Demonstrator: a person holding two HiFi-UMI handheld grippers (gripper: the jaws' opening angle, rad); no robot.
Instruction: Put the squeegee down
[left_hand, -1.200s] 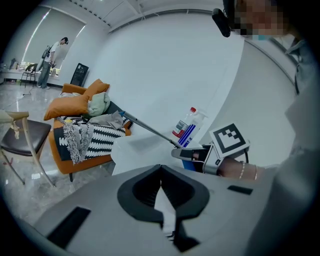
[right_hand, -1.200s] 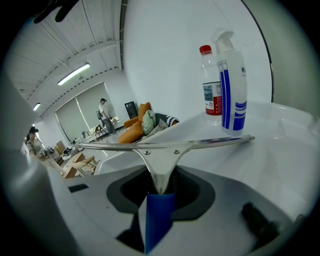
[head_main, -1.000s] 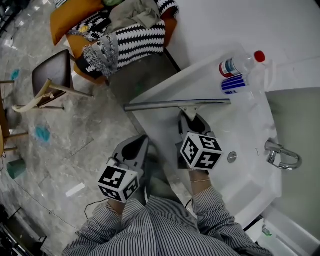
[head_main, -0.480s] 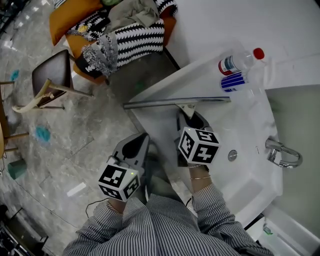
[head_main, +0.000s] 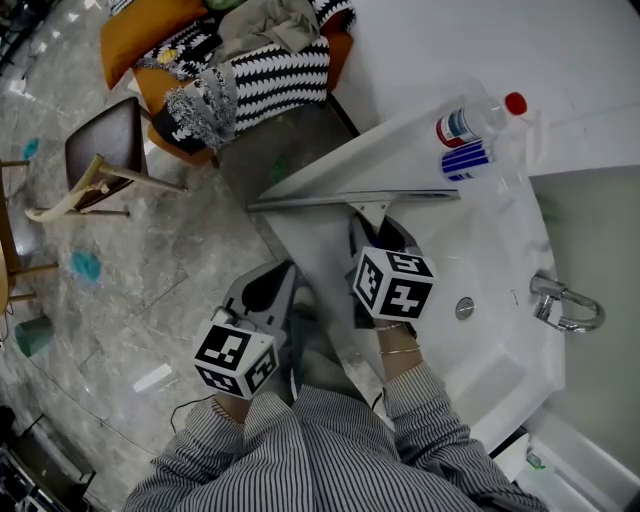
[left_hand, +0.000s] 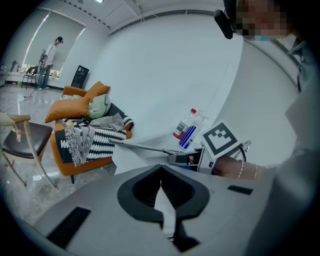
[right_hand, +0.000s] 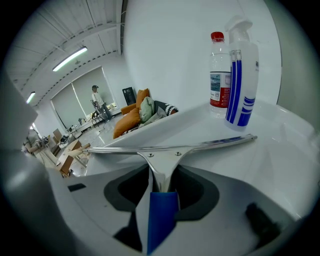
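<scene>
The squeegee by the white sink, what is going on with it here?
A person in a striped shirt holds a gripper in each hand. The right gripper has the blue handle of the long metal squeegee between its jaws, and those jaws are opening, so the grip looks released. The blade seems to rest across the front of the white sink, near a clear red-capped bottle and a blue-striped white spray bottle. The left gripper is shut, empty and off to the side.

One squeegee (head_main: 350, 201), one water bottle (head_main: 472, 124), one spray bottle (head_main: 468, 161), one tap (head_main: 562, 308), one sink (head_main: 495, 255) and one chair (head_main: 103, 150) are counted.
</scene>
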